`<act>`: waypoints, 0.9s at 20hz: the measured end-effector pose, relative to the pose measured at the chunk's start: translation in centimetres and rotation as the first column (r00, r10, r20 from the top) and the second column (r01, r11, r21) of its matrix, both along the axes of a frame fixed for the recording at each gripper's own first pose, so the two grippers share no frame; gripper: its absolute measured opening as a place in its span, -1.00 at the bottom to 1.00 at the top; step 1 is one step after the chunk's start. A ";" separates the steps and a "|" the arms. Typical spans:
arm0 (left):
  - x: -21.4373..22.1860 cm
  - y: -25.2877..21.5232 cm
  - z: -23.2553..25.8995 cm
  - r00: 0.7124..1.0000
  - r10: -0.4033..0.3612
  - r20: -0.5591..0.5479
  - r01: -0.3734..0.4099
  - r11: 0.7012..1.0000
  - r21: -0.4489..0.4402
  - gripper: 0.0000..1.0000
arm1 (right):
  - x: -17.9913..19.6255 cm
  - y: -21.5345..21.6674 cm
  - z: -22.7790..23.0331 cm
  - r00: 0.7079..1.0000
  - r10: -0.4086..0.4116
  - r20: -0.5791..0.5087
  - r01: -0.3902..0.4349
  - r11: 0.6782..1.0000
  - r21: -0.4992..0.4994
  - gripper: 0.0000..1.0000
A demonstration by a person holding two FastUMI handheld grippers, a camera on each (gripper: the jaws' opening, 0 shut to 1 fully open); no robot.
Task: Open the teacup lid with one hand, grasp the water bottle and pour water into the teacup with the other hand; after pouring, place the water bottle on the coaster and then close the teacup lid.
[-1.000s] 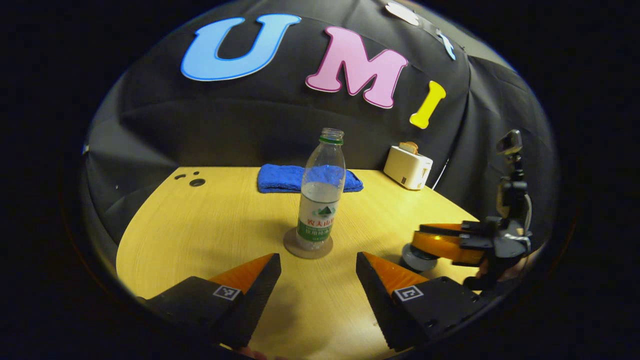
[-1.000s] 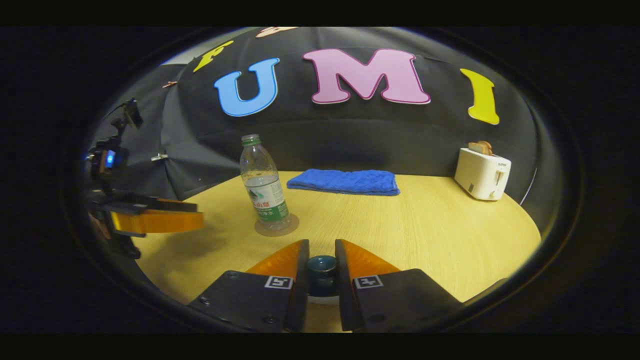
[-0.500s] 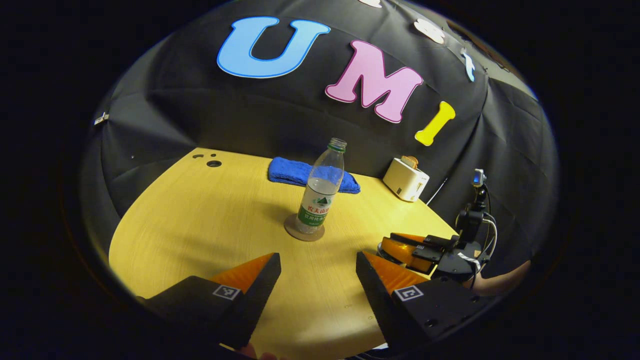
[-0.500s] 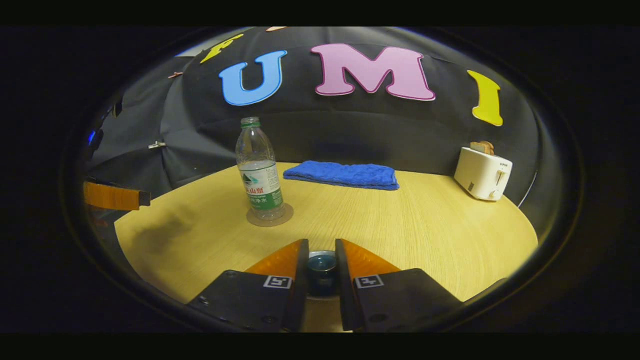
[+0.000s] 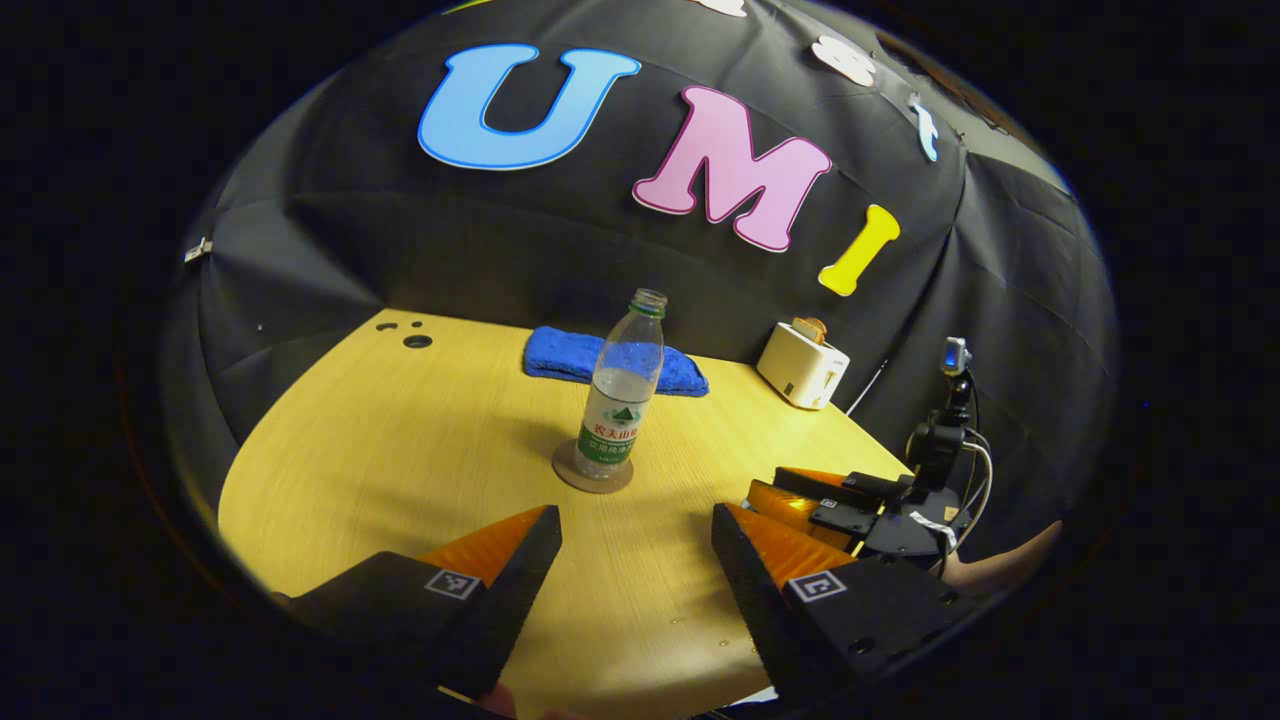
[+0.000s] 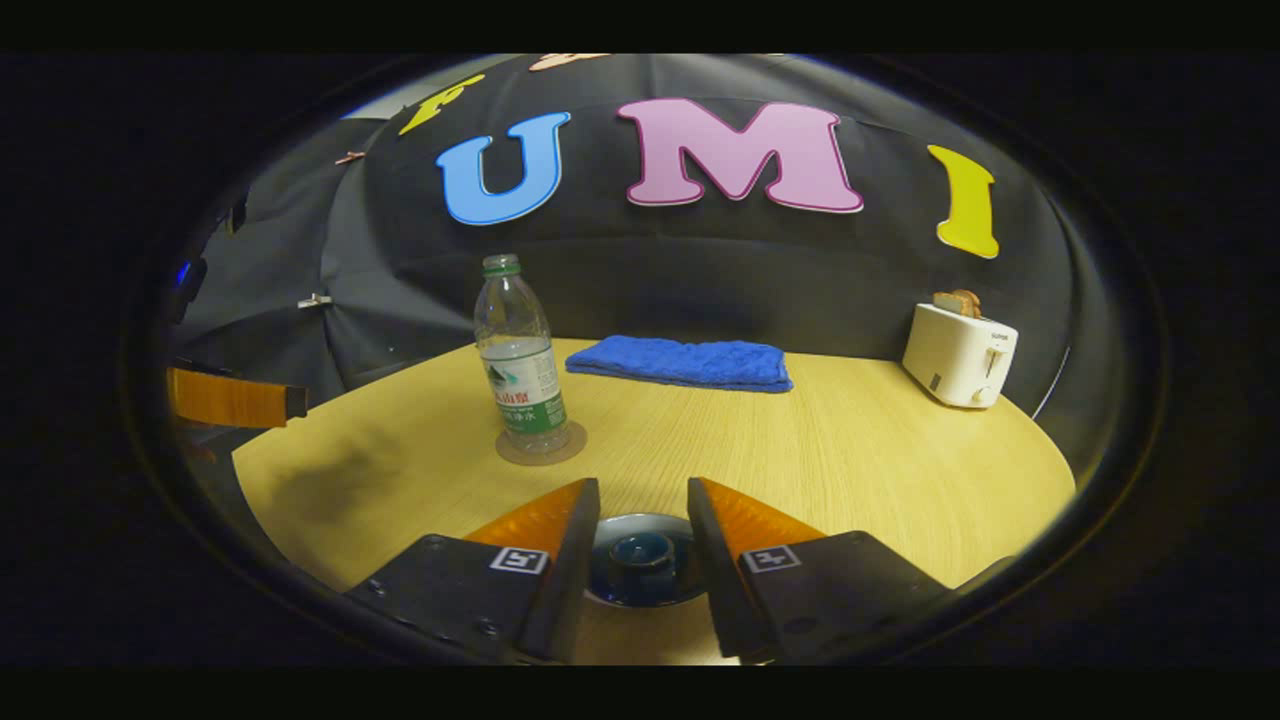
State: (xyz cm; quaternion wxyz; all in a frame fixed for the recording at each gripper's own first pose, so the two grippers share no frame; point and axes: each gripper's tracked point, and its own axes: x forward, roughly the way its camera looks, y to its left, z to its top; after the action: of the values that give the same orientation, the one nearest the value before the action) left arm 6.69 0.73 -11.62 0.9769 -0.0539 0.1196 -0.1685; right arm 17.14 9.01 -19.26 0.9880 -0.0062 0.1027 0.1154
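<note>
A clear plastic water bottle [image 6: 520, 355] with a green neck ring and a green-and-white label stands upright, its long axis vertical and its uncapped mouth pointing up, on a round brown coaster [image 6: 541, 443] near the middle of the pale wooden round table [image 6: 900, 470]. Nearer the camera than the bottle, in the right gripper view, the right gripper [image 6: 640, 520] hangs just over a dark blue glazed teacup lid [image 6: 640, 570] with a round knob; its fingers are parted to either side of the knob with a gap on each side, not pressing it. The cup under the lid is hidden, and the fingers cover the lid's left and right edges, so whether it sits fully home cannot be told. In the left gripper view the left gripper [image 5: 636, 545] is spread wide and empty over bare table in front of the bottle, and the right gripper [image 5: 800, 500] lies to the bottle's right, low over the table and partly cut off behind the left one's finger; a hand [image 5: 1000, 570] behind it is barely visible at the rim. Behind the bottle lies a folded blue towel [image 6: 682, 362], and farther to its right a white toaster [image 6: 958, 352] holding a slice of bread.
</note>
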 end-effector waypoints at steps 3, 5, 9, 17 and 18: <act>0.1 0.2 2.3 0.996 0.062 0.065 -0.065 0.997 0.039 0.92 | -1.3 -0.9 2.4 1.000 -0.004 0.013 0.005 1.000 -0.007 0.63; -0.1 -0.2 4.1 0.991 0.090 0.104 -0.098 0.992 0.075 0.92 | -2.7 -1.4 4.1 1.000 -0.005 0.012 0.005 1.000 -0.007 0.91; -1.7 -0.7 7.6 0.975 0.161 0.153 -0.177 0.979 0.101 0.92 | -5.9 -2.2 8.3 1.000 -0.002 0.022 0.003 0.999 -0.041 0.96; -6.1 -0.3 17.7 0.921 0.244 0.303 -0.280 0.957 0.079 0.92 | -10.0 -3.2 21.4 0.987 -0.050 0.154 0.052 0.999 -0.012 0.96; -6.8 -0.1 18.7 0.907 0.264 0.328 -0.307 0.948 0.086 0.92 | -10.4 -3.3 23.1 0.981 -0.058 0.183 0.061 0.998 -0.013 0.95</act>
State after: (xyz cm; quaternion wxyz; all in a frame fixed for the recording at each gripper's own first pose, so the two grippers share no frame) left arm -0.12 0.66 7.07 0.9989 0.0231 -0.0344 -0.0215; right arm 6.79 5.71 3.87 0.9961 -0.0228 0.0128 0.0837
